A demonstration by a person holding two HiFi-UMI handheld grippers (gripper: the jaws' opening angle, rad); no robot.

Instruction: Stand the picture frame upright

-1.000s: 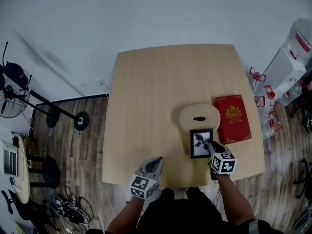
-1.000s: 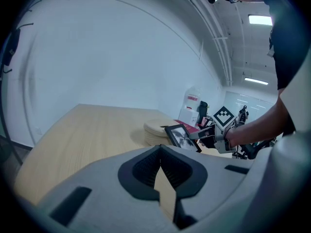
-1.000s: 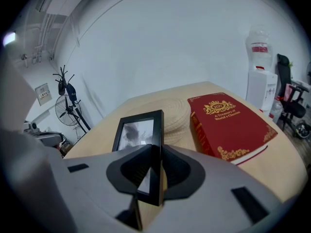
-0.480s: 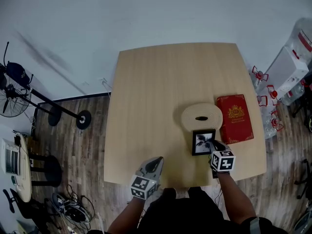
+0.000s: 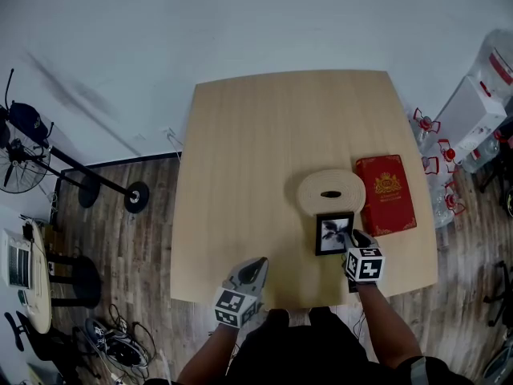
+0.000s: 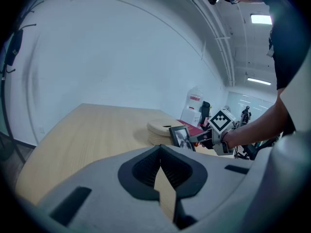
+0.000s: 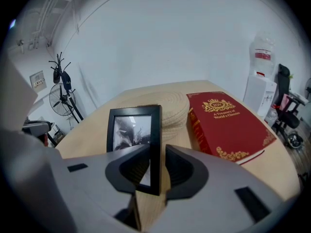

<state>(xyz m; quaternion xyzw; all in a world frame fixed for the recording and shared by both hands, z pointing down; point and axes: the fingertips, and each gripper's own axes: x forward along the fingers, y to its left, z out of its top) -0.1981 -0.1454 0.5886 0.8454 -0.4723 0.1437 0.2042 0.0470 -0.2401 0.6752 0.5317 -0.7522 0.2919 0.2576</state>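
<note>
picture frame (image 5: 334,233): stood upright, just left of red book (image 5: 385,195) | right gripper (image 5: 350,241): jaws just opened, frame edge between them, unclamped | left gripper (image 5: 257,266): fingers closed together, nothing held, well left of book

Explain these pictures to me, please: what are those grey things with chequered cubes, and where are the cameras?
No robot: a person holds a two-jaw gripper in each hand; the cubes belong to them. One picture comes from a camera on the person's head, looking down at the table; the other two from cameras on the grippers. On the table are a red book, a round woven pad and a small black frame, standing upright. The right gripper has its jaws astride the frame's edge; they have just been opening. The left gripper is shut and empty.
</note>
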